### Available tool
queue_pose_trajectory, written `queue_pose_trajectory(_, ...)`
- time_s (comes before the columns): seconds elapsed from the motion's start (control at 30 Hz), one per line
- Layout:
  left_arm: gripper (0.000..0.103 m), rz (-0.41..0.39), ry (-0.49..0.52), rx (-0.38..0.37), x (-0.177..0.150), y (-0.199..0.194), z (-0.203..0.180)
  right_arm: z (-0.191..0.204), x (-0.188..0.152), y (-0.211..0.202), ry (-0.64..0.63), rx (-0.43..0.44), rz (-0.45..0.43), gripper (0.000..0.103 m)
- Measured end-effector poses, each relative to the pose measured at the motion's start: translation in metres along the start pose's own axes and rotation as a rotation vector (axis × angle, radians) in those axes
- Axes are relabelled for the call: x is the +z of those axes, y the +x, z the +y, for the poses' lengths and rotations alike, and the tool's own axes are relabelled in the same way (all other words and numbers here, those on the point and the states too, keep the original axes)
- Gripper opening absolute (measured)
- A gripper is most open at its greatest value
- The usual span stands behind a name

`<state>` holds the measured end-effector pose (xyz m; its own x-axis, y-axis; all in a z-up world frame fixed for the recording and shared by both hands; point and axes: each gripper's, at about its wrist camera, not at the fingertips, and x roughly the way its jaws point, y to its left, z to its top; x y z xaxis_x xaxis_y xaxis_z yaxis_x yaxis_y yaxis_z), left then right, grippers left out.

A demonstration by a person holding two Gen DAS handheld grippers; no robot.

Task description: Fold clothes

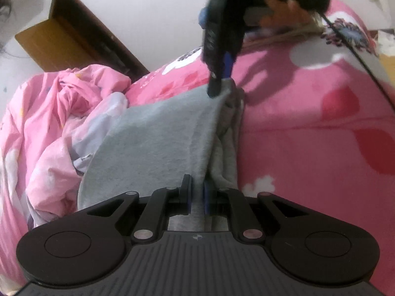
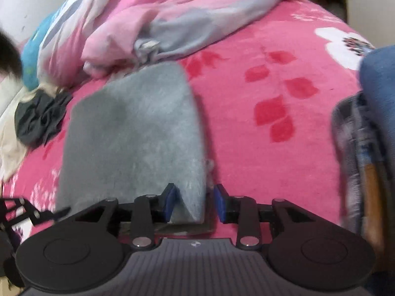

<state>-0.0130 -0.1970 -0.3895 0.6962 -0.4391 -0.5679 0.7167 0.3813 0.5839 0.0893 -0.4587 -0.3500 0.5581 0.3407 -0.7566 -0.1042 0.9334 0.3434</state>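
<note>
I see the grey cloth lying on the pink bedspread, its near part raised into a ridge. My left gripper is clamped on one edge of it: the blue pads are nearly together with a thin fold of grey fabric pinched between them. In the left view the cloth runs away from that grip to a far corner, where my right gripper reaches down onto it from above.

From the right view, the right gripper has its jaws apart. A corner of the cloth sits between them, close against the left pad, while the right pad stands clear of the fabric, so I am not gripping it there. The picture is somewhat blurred.

Beyond the cloth, a crumpled pink quilt with a pale grey lining is heaped on the bed, just beside the cloth's far edge. A dark bundle lies to the left of the cloth. At the right edge I can see something blue, and in the left view a brown wooden panel leans against the white wall.
</note>
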Motion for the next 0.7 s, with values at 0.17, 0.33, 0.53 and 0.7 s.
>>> queue_pose_trajectory(0.17, 0.008, -0.001, -0.003, -0.008, -0.002, 0.000, 0.004, 0.005, 0.008, -0.047, 0.033, -0.083, -0.107, 0.033)
queue_pose_trajectory(0.33, 0.008, 0.002, -0.017, -0.011, 0.000, 0.000, 0.005, 0.053, 0.026, -0.059, -0.183, 0.002, -0.188, 0.033)
queue_pose_trajectory(0.53, 0.012, 0.018, -0.056, -0.008, 0.004, -0.005, 0.011, 0.057, 0.020, 0.039, -0.377, -0.105, -0.035, 0.032)
queue_pose_trajectory(0.7, 0.017, 0.018, -0.194, -0.007, 0.009, -0.030, 0.031, 0.060, 0.040, 0.013, -0.332, -0.094, -0.120, 0.032)
